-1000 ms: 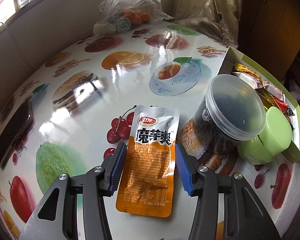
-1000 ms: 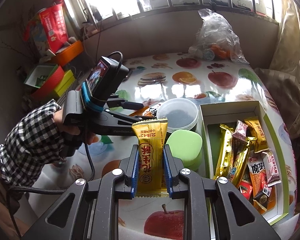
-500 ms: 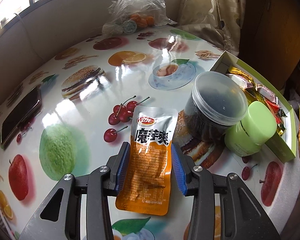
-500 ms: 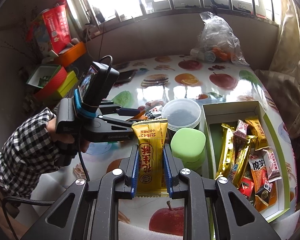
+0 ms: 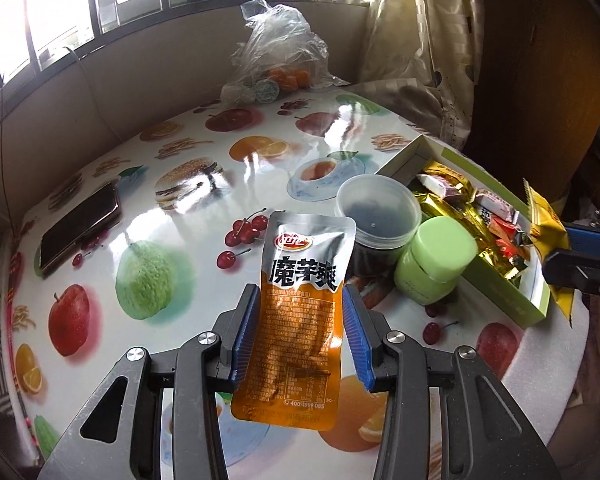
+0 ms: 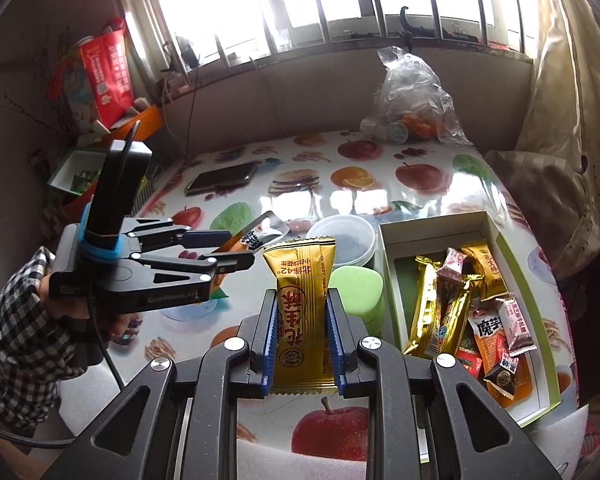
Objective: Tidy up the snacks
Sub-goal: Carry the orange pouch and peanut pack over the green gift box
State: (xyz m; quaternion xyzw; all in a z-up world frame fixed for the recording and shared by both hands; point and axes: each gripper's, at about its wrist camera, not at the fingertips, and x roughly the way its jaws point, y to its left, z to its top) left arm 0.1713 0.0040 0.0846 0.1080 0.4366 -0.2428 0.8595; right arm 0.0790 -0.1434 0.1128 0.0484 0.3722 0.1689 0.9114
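Observation:
My left gripper [image 5: 300, 332] is shut on an orange and silver snack pouch [image 5: 300, 320] and holds it clear of the fruit-print table [image 5: 148, 216]. From the right wrist view that left gripper [image 6: 236, 250] shows at the left with the pouch [image 6: 256, 236] sticking out past its tips. My right gripper [image 6: 302, 332] is shut on a gold snack bar [image 6: 302, 300], held upright above the table's near edge. A white box with a green rim [image 6: 516, 256] lies to the right with several wrapped snacks [image 6: 452, 312] inside. The right gripper [image 5: 580, 248] shows at the right edge of the left wrist view.
A clear tub with a lid [image 5: 376, 216] and a green-lidded jar [image 5: 436, 264] stand beside the box. A dark phone [image 5: 80, 228] lies at the table's left. A plastic bag of fruit [image 5: 280, 60] sits at the back. A checked sleeve [image 6: 16, 344] holds the left gripper.
My left gripper closed on the pouch and lifted it off the table. My right gripper with the gold bar rose slightly.

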